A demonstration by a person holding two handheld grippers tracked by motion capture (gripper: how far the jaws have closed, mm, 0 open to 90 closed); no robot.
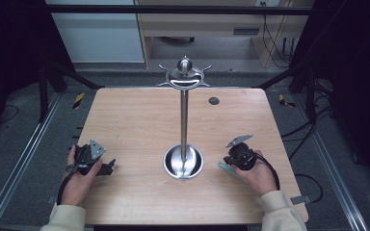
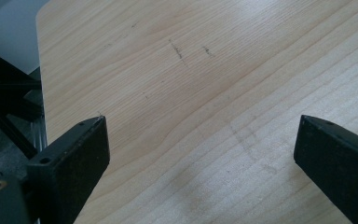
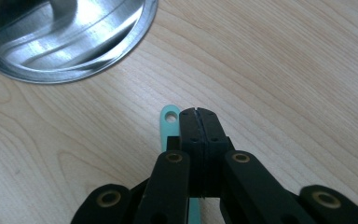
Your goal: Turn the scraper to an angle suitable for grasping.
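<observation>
A steel stand rises from a round dish base (image 1: 183,163) (image 3: 74,51) at the table's middle, and its pole (image 1: 184,120) ends in a hooked crown (image 1: 184,77). Just right of the base, my right gripper (image 1: 226,160) (image 3: 198,114) points toward it with the jaws pressed together and nothing between the pads. A teal handle (image 3: 169,115) (image 1: 224,168) with a hole at its end runs beside and under the left jaw; whether it touches the jaw I cannot tell. My left gripper (image 1: 108,168) (image 2: 200,149) stands open over bare wood near the table's left edge.
The wooden table (image 1: 135,125) has a dark round cap (image 1: 214,101) at the back right. Metal frame rails run along both sides of it. A small grey clip (image 1: 301,198) sticks out from the front right edge.
</observation>
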